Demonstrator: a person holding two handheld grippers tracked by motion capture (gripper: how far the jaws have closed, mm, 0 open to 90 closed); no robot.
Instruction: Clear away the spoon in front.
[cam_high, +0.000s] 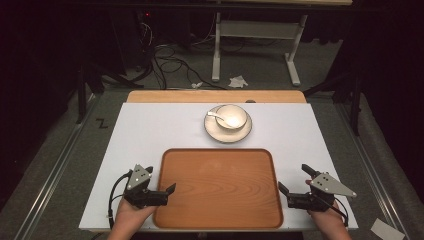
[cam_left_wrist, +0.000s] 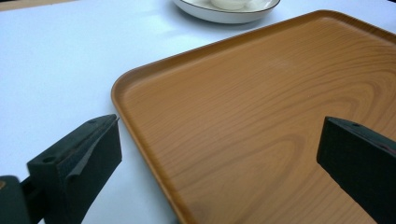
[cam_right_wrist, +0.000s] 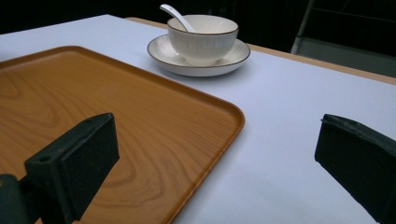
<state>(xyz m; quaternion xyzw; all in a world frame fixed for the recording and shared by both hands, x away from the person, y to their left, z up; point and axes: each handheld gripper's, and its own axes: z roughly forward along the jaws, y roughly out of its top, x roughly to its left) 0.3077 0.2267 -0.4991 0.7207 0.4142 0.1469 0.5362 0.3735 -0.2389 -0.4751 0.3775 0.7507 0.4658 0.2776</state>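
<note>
Now wooden tray (cam_high: 218, 187) between left gripper (cam_high: 159, 188) and right gripper (cam_high: 295, 183) — both wide, empty.

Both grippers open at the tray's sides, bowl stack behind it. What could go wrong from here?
1. The spoon lies loose in the bowl, its handle past the rim; a jolt in lifting could tip it out.
2. The bowl only stands on the saucer; gripping the saucer alone may let the bowl slide.
3. The left gripper and right gripper flank the tray; either reaching forward could clip its raised rim.
</note>
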